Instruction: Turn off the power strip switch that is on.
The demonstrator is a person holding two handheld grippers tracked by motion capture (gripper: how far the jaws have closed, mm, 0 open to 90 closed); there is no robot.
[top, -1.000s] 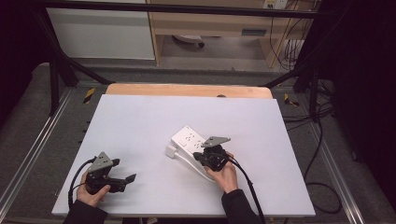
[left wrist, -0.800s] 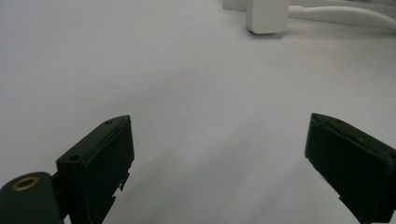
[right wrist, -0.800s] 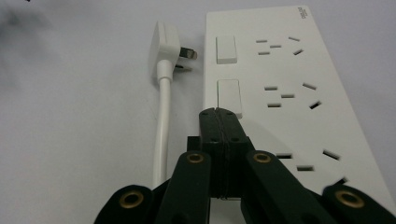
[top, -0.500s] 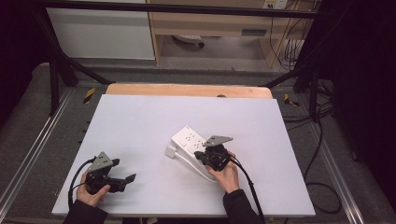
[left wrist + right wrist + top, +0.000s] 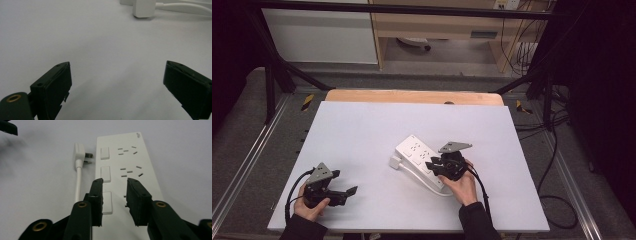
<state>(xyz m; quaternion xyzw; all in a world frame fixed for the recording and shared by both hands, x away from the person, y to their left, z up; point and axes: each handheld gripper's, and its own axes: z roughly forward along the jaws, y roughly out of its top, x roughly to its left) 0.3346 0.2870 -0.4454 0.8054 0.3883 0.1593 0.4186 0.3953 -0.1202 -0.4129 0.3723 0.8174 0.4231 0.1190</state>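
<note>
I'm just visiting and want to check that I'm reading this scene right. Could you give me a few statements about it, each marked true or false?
1. A white power strip lies on the table. True.
2. Its plug is pushed into one of its sockets. False: it lies beside the strip.
3. The left gripper holds the cable. False: its fingers are wide apart, with nothing between them.
4. The right gripper is above the strip. True.
5. The strip has rocker switches. True.

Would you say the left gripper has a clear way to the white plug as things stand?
Probably yes: the left gripper stands open, and bare table lies between it and the plug.
</note>
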